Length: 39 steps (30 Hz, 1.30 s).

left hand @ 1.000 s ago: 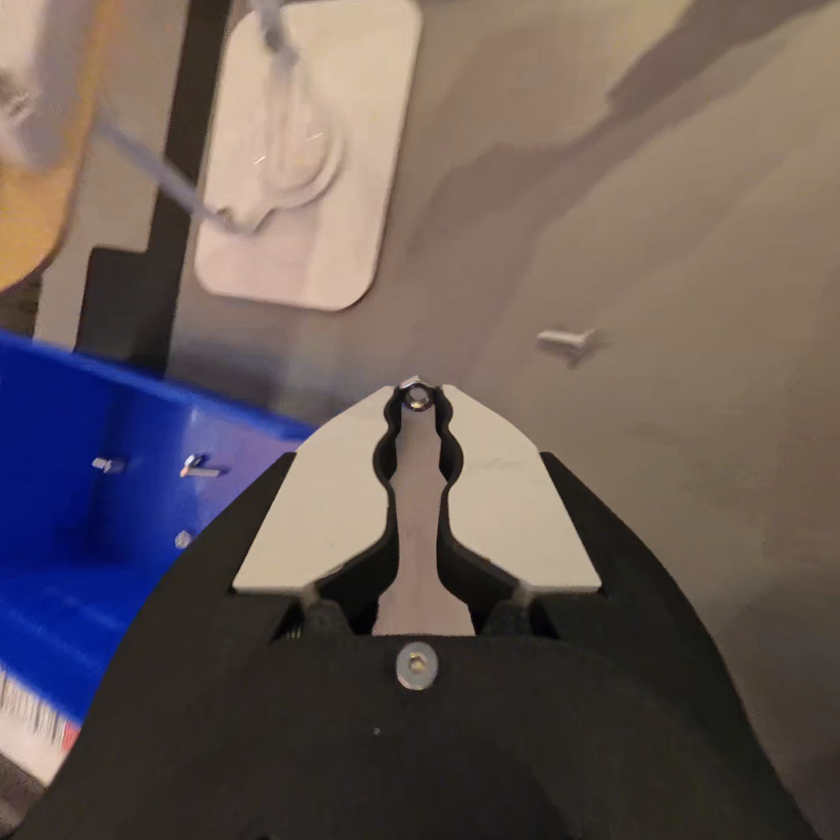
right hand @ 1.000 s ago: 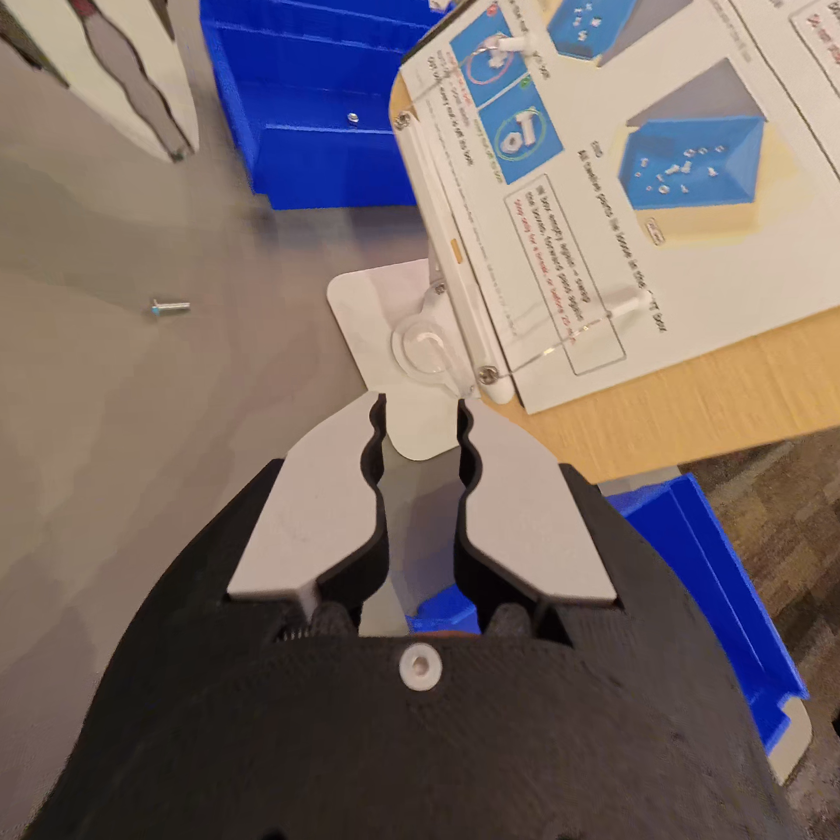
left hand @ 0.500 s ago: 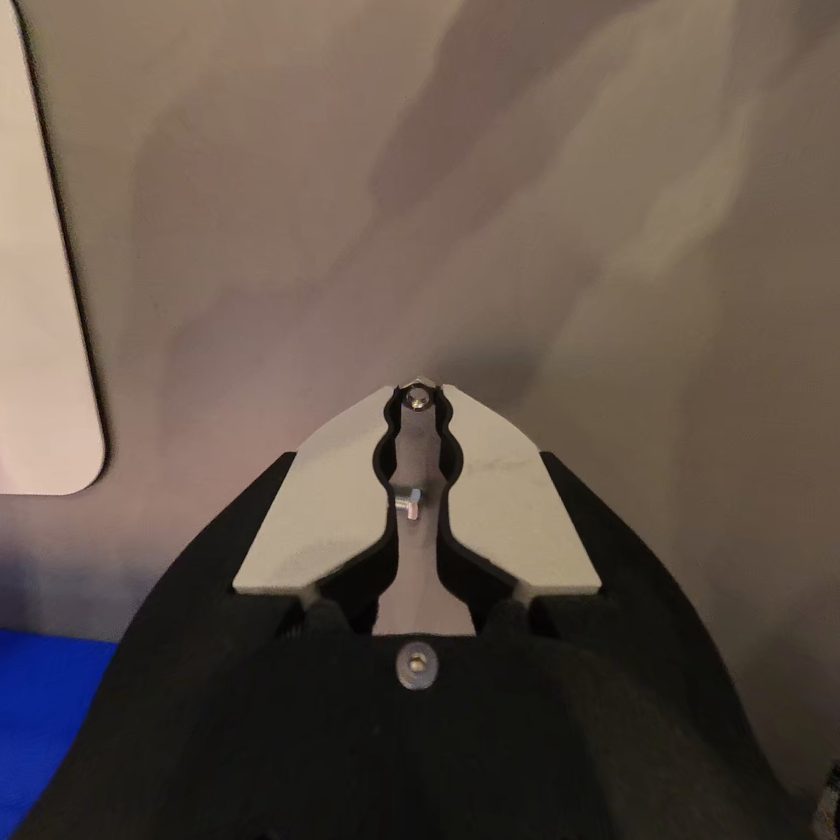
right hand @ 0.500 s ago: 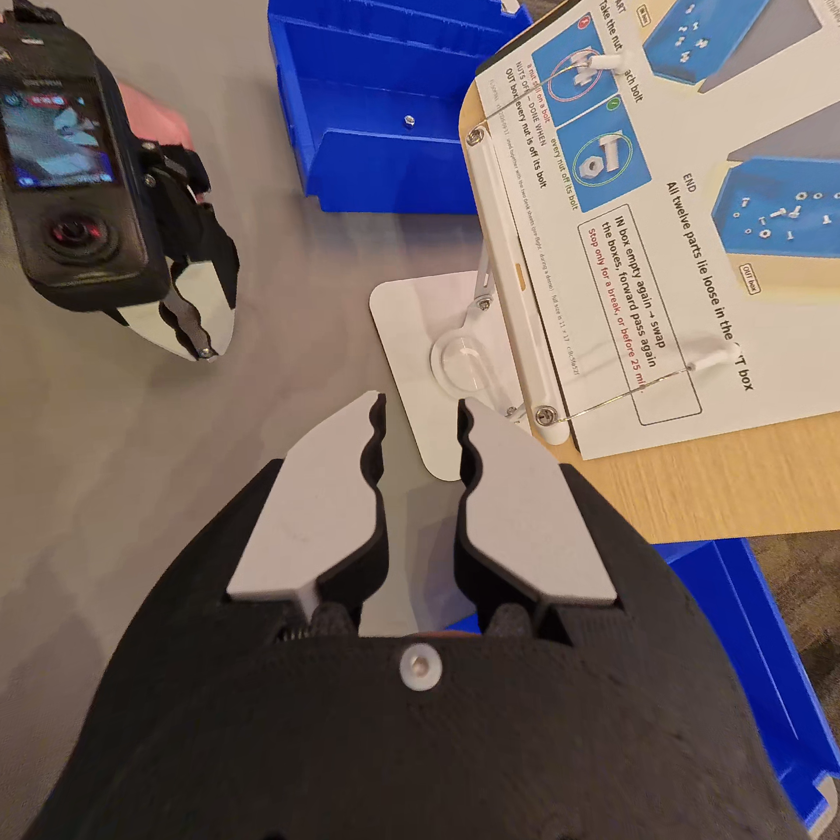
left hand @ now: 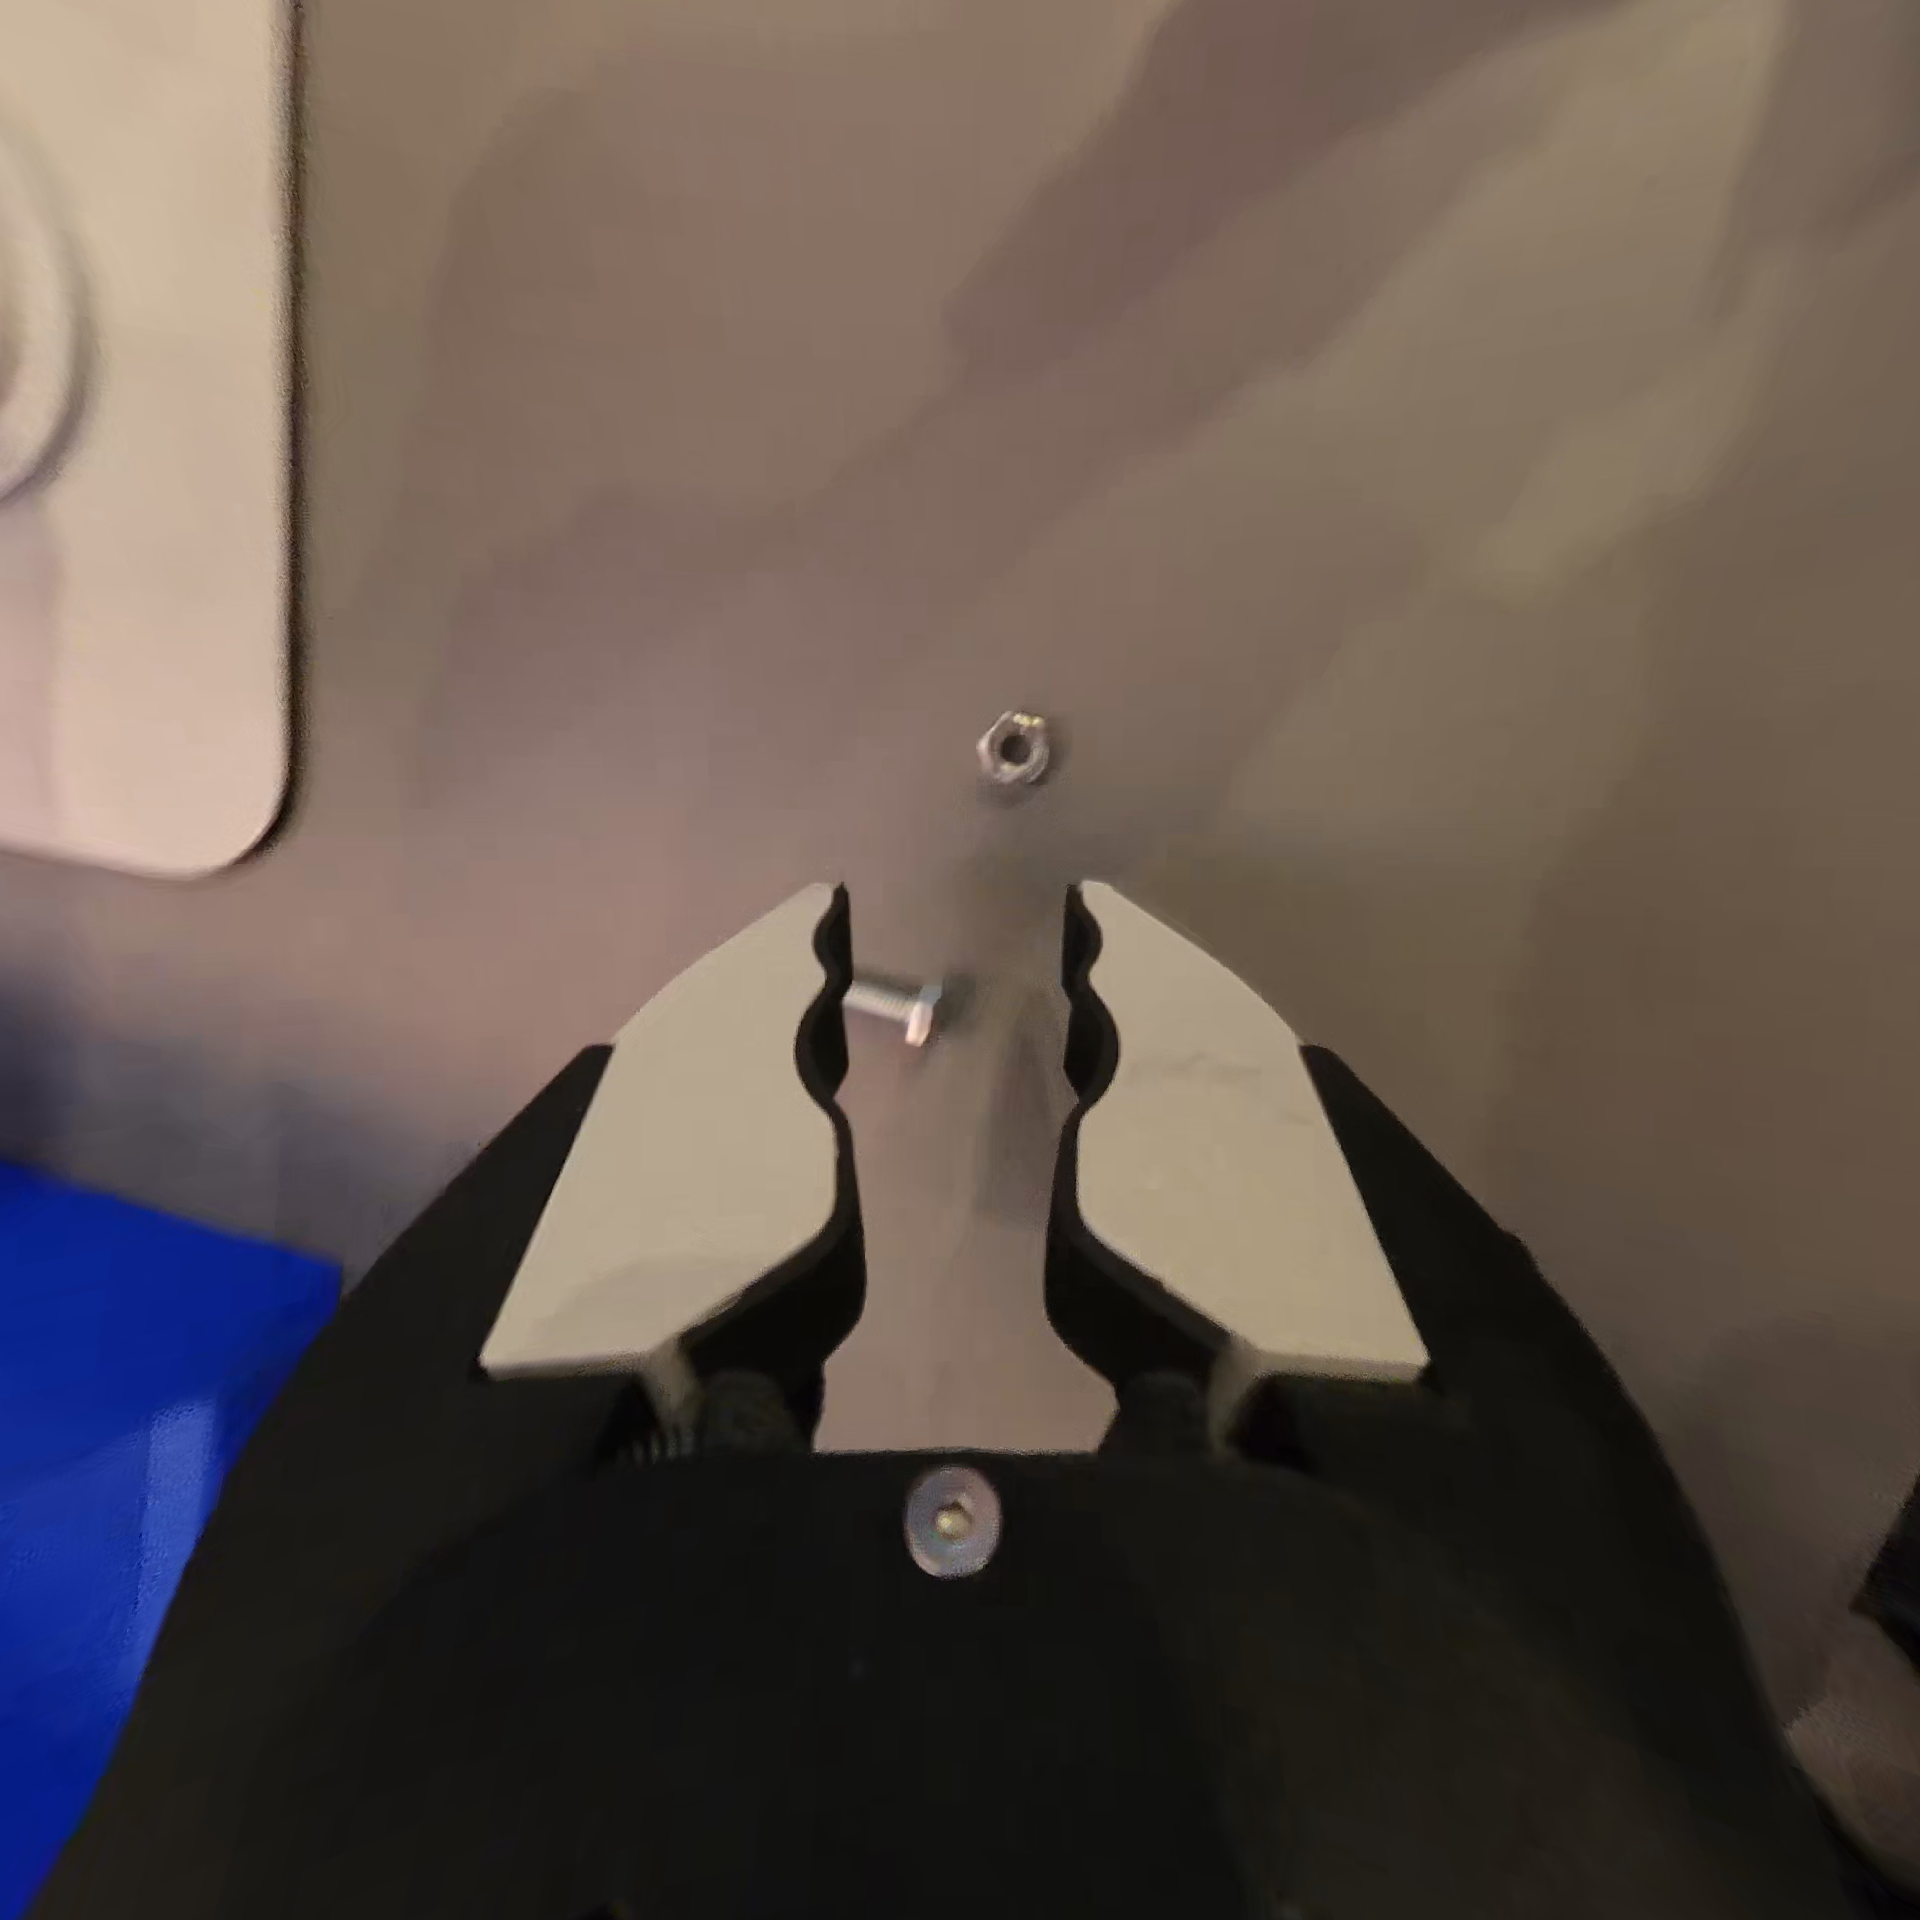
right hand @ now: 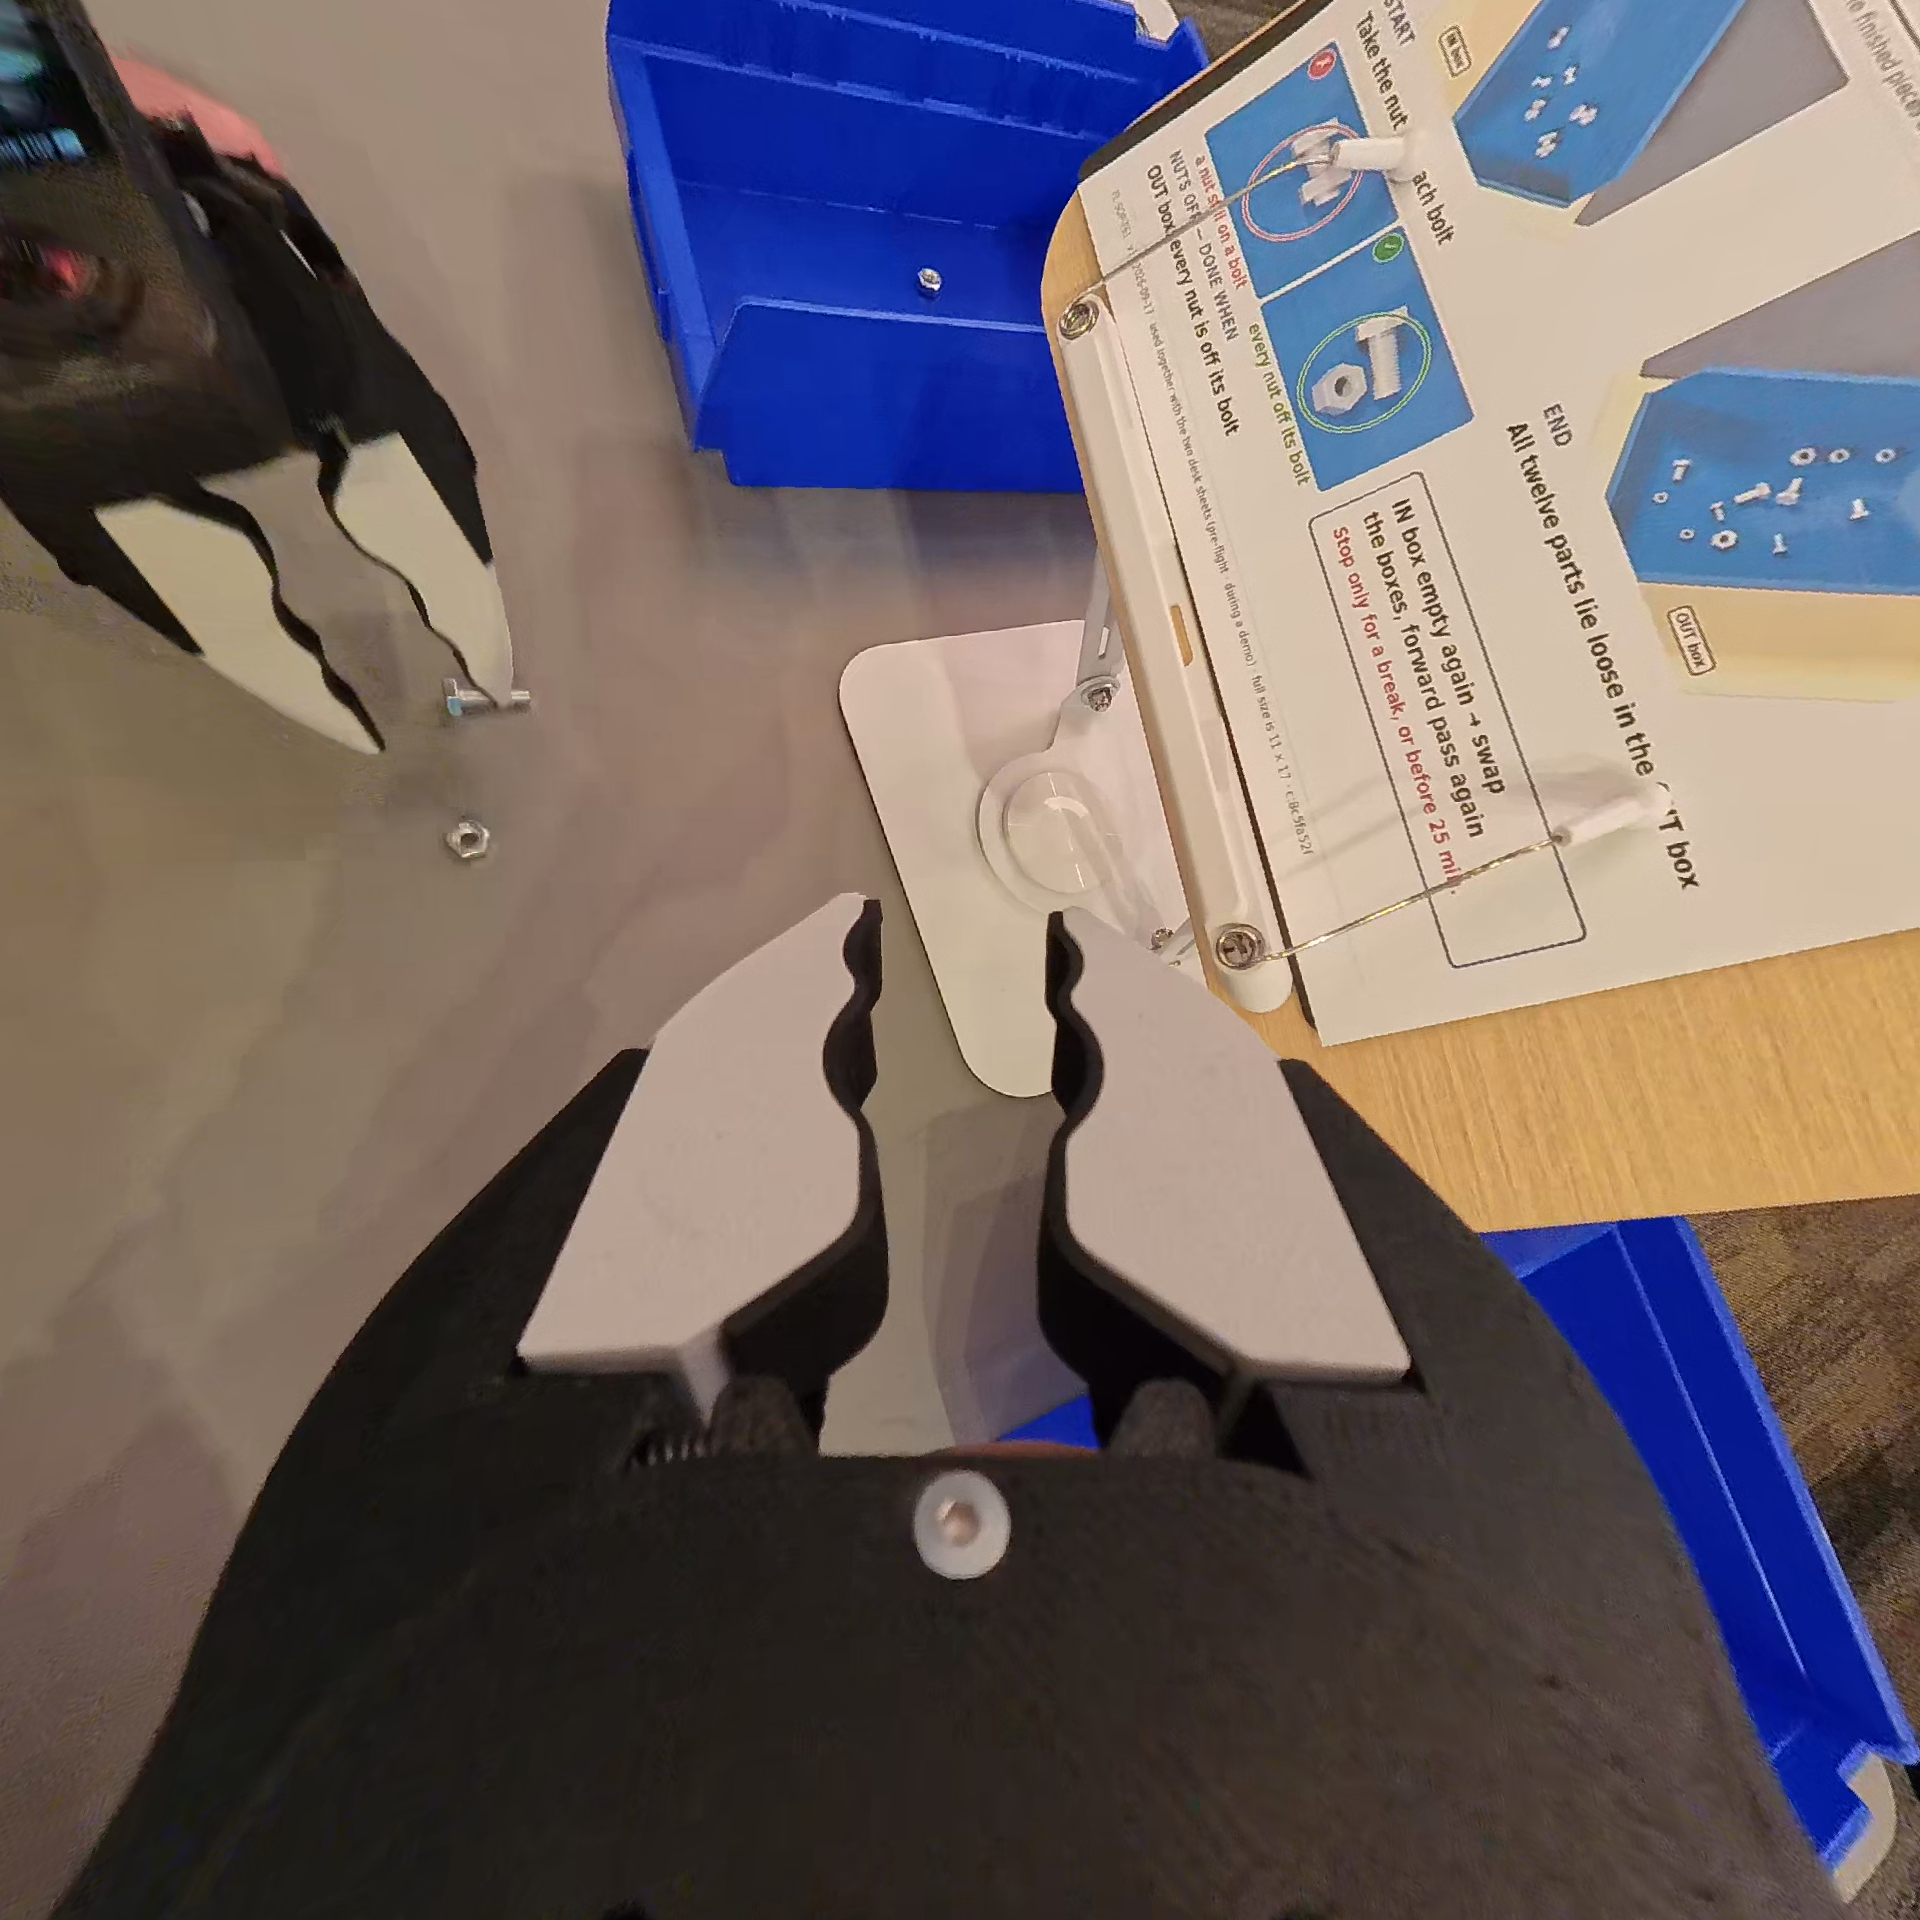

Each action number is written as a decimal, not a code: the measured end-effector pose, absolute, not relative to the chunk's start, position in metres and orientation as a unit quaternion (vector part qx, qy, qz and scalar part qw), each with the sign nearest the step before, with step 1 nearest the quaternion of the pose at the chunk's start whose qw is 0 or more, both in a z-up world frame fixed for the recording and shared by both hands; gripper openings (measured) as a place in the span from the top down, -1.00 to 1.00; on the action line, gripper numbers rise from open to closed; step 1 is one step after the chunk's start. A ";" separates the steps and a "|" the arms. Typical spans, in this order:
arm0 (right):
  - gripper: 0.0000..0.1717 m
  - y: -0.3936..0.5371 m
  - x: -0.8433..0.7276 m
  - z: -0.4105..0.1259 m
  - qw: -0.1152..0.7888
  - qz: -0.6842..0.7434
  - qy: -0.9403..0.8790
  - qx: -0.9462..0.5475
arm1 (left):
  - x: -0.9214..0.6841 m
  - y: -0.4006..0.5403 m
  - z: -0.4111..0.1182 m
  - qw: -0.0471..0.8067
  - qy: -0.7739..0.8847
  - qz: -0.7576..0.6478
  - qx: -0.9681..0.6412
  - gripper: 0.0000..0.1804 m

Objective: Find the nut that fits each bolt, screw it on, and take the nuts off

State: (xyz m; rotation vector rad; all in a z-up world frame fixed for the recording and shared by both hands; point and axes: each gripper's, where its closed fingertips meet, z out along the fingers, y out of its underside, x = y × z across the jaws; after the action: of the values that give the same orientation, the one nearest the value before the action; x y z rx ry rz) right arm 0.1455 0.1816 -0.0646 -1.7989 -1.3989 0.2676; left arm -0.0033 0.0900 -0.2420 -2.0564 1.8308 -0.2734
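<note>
My left gripper (left hand: 956,894) is open and empty, low over the grey table (left hand: 1351,623). A small silver nut (left hand: 1013,750) lies flat on the table just ahead of its fingertips. A short silver bolt (left hand: 899,1008) lies on the table between the fingers, its shaft end against the left finger. The right wrist view shows the same: the left gripper (right hand: 436,717) open, the bolt (right hand: 483,701) at its fingertip and the nut (right hand: 468,840) free on the table. My right gripper (right hand: 961,914) is open and empty, above the table by the white stand base (right hand: 935,748).
A blue bin (right hand: 883,260) stands at the back with one small nut (right hand: 928,278) inside. An instruction sheet (right hand: 1558,520) on a wooden board rests on the white stand to the right. Another blue bin (right hand: 1714,1455) lies at lower right. A blue bin corner (left hand: 125,1403) shows in the left wrist view.
My left gripper held the nut at its fingertips while it moved over to the bolt; it has now opened and the nut lies on the table. The right gripper stayed open.
</note>
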 end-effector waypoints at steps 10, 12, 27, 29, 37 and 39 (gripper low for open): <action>0.64 0.181 0.143 -0.066 0.409 0.105 -0.559 -0.714 | -0.029 0.093 -0.248 0.227 0.500 -0.095 -0.830 0.69; 0.64 0.180 0.144 -0.065 0.410 0.104 -0.559 -0.713 | -0.031 0.098 -0.254 0.226 0.489 -0.084 -0.838 0.70; 0.65 0.173 0.130 -0.067 0.404 0.137 -0.570 -0.702 | -0.027 0.112 -0.258 0.265 0.503 -0.069 -0.820 0.83; 0.66 0.167 0.114 -0.076 0.391 0.169 -0.582 -0.693 | -0.030 0.119 -0.246 0.299 0.497 -0.061 -0.812 0.84; 0.65 0.162 0.033 -0.100 0.397 0.354 -0.534 -0.657 | -0.021 0.147 -0.146 0.549 0.463 -0.060 -0.693 0.85; 0.63 0.165 0.021 -0.092 0.418 0.424 -0.482 -0.642 | -0.021 0.151 -0.127 0.591 0.448 -0.045 -0.669 0.85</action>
State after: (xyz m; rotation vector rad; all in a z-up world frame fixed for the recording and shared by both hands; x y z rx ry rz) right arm 0.0206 0.1645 -0.0924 -1.6111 -1.2097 1.0646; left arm -0.0215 0.1510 -0.1266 -1.5577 1.0424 -0.1055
